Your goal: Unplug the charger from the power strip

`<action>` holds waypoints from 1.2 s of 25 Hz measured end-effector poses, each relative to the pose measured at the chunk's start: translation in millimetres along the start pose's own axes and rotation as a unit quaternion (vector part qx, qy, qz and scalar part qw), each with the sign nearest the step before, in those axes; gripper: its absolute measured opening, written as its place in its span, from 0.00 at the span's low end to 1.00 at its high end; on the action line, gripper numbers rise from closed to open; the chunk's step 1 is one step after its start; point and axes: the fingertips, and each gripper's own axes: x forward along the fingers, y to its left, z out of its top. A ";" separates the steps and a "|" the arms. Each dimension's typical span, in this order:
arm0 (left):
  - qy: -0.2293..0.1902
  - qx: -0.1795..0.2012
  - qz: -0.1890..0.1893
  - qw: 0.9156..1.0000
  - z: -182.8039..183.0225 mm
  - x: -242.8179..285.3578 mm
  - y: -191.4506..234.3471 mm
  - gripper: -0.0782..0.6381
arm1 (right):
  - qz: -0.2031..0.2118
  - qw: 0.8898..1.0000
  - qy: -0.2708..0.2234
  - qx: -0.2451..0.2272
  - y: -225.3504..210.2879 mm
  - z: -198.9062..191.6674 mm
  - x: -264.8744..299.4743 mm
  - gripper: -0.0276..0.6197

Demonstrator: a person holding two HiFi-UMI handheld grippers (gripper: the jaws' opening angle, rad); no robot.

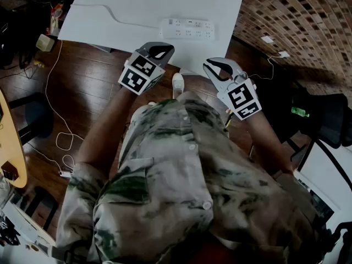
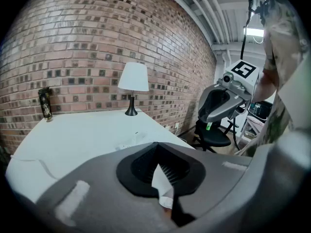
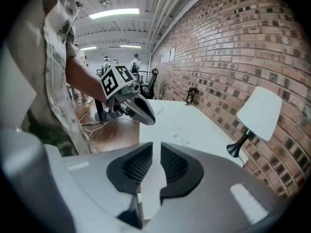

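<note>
A white power strip lies on the white table, its cord trailing off to the left. I cannot make out a charger plugged into it. My left gripper hovers at the table's near edge, short of the strip, jaws together with nothing between them. My right gripper hangs to the right of it over the table edge, also shut and empty. Each gripper shows in the other's view: the right gripper and the left gripper.
A table lamp and a dark bottle stand by the brick wall at the table's far side. A black office chair is to the right. A white cable loops over the wooden floor at the left.
</note>
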 end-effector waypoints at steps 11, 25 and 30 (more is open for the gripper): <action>0.094 0.001 0.027 0.995 -17.4 120.4 77.3 0.11 | 0.061 0.989 0.062 -0.118 -115.7 -25.0 96.9 0.19; 0.128 -0.011 0.021 0.991 -28.1 146.1 89.5 0.11 | 0.202 0.955 0.107 -0.189 -124.7 -35.4 181.0 0.28; 0.129 -0.033 0.004 0.991 -30.7 141.4 91.3 0.11 | 0.229 0.947 0.116 -0.192 -114.5 -36.4 187.0 0.21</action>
